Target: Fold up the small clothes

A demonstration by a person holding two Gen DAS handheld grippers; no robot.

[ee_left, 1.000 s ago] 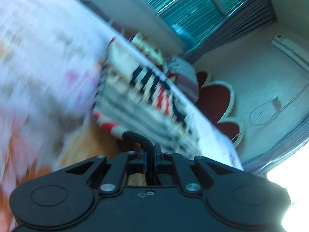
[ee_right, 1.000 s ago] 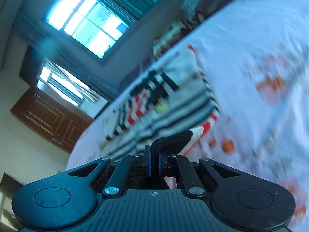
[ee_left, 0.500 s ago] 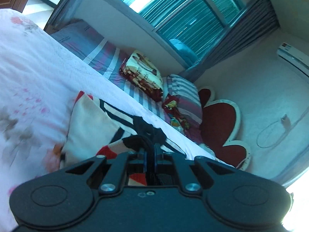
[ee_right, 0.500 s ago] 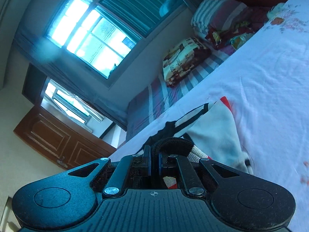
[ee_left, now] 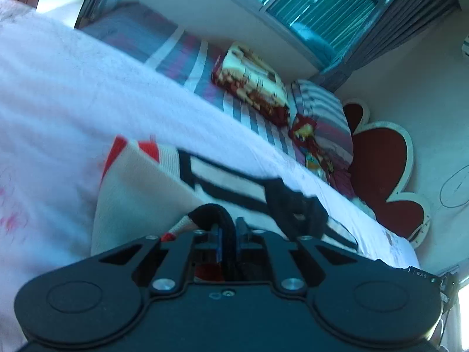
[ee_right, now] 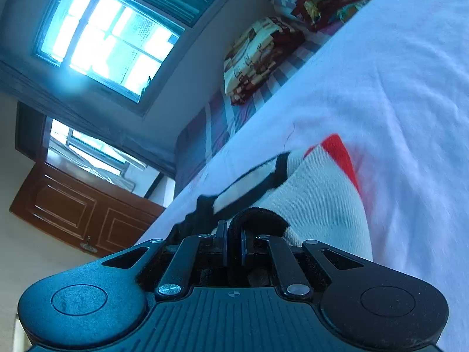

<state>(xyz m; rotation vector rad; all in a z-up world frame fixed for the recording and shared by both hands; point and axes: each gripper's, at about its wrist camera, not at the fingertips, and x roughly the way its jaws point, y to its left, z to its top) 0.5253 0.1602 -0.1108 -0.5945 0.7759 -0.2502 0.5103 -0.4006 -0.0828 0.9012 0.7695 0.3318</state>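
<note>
Only the faint letters "DAS" at the left wrist view's lower right can be read. Both tongs are opening: the left gripper (ee_left: 228, 234) and right gripper (ee_right: 233, 239) each have a black hem of the striped garment (ee_left: 164, 187) between their jaws, folded on the white bedsheet (ee_left: 58, 94).

Ribbed knit garment (ee_right: 316, 205) on soft matt bedsheet (ee_right: 395, 73), matt black plastic right gripper (ee_right: 233, 245), glossy brown wooden door (ee_right: 73, 214) at nine o'clock.
</note>
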